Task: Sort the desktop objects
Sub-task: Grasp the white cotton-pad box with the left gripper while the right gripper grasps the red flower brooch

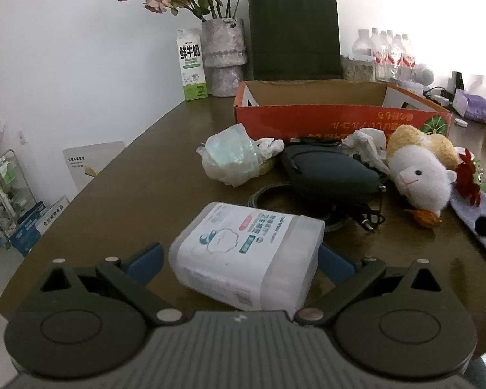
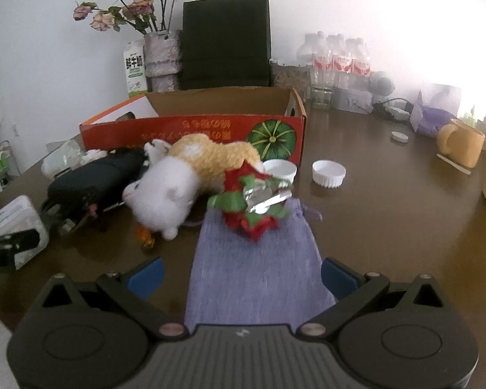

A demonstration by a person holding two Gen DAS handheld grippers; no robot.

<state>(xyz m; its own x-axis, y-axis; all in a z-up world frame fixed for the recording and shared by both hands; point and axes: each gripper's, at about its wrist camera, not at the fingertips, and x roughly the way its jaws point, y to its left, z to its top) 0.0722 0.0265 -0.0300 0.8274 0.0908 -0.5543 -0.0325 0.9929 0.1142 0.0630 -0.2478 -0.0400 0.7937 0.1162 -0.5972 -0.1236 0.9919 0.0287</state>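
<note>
Left hand-held gripper (image 1: 239, 264) spread wide, white plastic-wrapped tissue pack (image 1: 248, 254) between its blue fingers (image 1: 145, 261), contact unclear. Right hand-held gripper (image 2: 241, 277) equally wide, straddling flat lavender cloth pouch (image 2: 256, 278), nothing clamped. Red-green foil bow (image 2: 254, 202) sits on pouch's far end, white-and-tan plush toy (image 2: 178, 183) just beside. Orange cardboard box (image 2: 194, 129) behind clutter. Brown table (image 2: 388, 227) bare to the right.

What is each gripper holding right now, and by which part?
Nothing is visibly clamped. The left gripper is open, straddling the near end of the tissue pack; contact cannot be told. The right gripper is open, straddling the purple cloth pouch.
</note>
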